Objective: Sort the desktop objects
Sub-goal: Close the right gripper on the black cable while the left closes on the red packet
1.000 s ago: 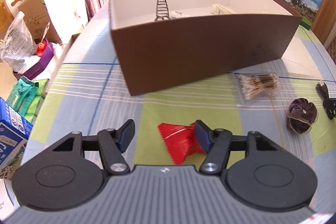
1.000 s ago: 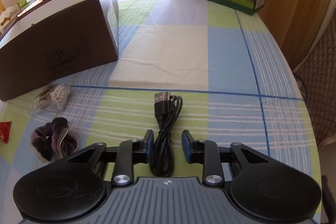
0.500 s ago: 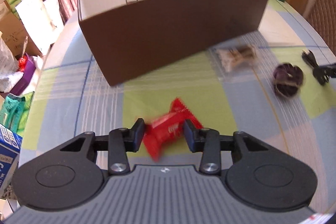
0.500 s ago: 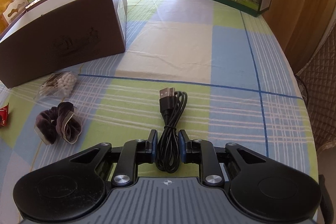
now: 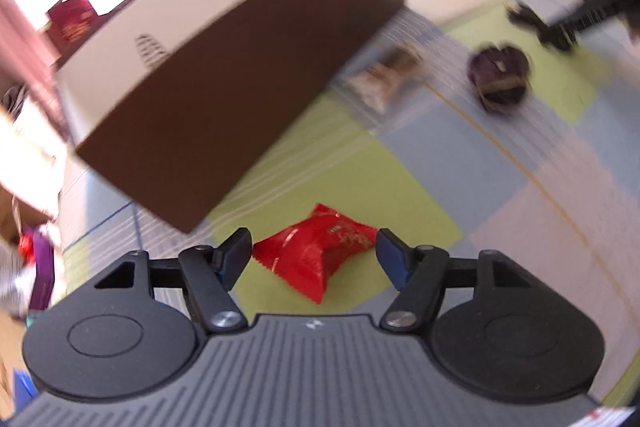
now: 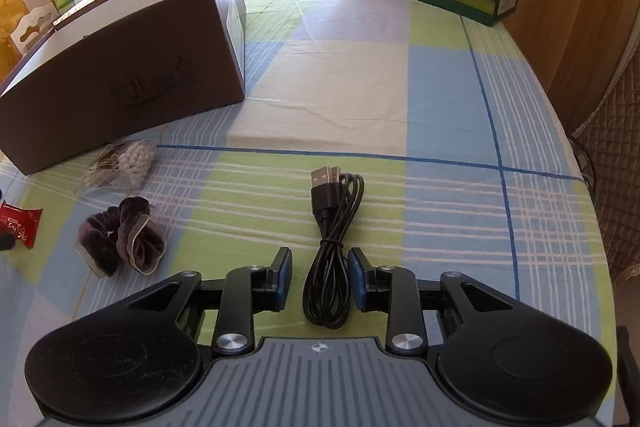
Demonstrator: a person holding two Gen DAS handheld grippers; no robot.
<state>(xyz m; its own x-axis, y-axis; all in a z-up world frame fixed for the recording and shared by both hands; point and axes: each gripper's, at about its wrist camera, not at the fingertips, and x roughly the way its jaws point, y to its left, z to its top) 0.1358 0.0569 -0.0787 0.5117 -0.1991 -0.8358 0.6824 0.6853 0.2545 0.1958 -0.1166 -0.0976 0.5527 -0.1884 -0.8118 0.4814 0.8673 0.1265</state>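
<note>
On the cloth, four items are still unsorted: red packet (image 5: 320, 251) between the left gripper's (image 5: 314, 253) opening jaws, pads clear; cable (image 6: 332, 247) between the right gripper's (image 6: 320, 277) opening jaws, untouched. Scrunchie (image 6: 120, 239) and swabs (image 6: 124, 163) lie beside the box (image 6: 120, 75), contents hidden. Judged: mostly undone.
</note>
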